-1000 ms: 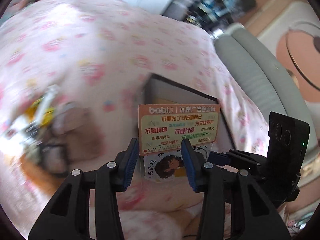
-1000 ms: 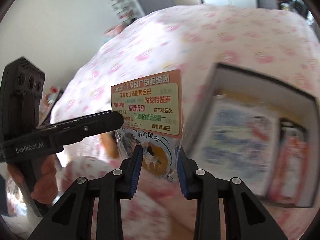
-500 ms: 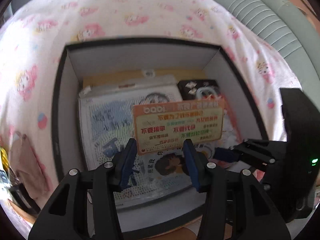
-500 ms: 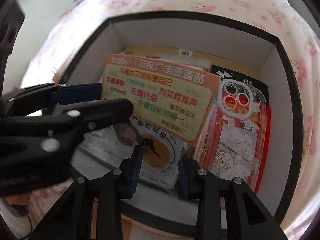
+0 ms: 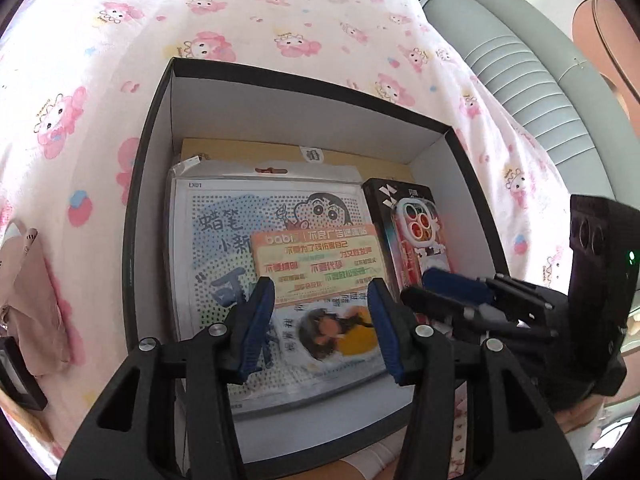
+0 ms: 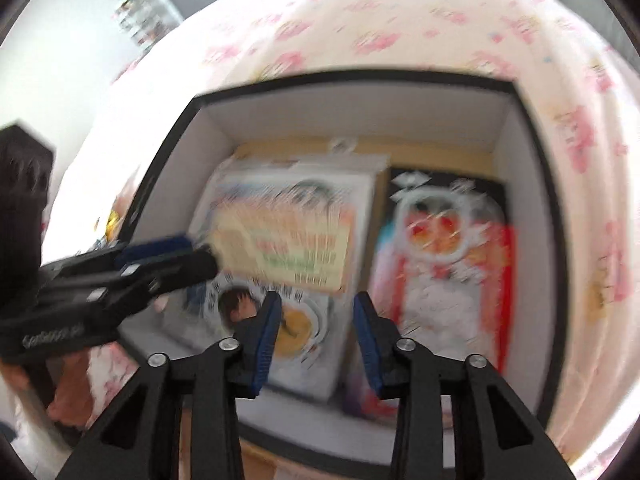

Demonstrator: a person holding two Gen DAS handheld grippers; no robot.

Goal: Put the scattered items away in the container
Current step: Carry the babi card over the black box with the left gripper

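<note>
- Our left tongs (image 5: 322, 316) stand part open over the black box (image 5: 144, 200), the sticker pack (image 5: 320, 280) lying between them, unpinched.
- Our right tongs (image 6: 316, 328) have just been closing; blur hides any grip.
- That pack rests inside the box, on the bed (image 5: 260, 20).

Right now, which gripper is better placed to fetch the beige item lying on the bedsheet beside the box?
Left, probably. The beige item lies on the bedsheet left of the box, the left gripper's side. Its jaws have just been opening, the sticker pack between them.
</note>
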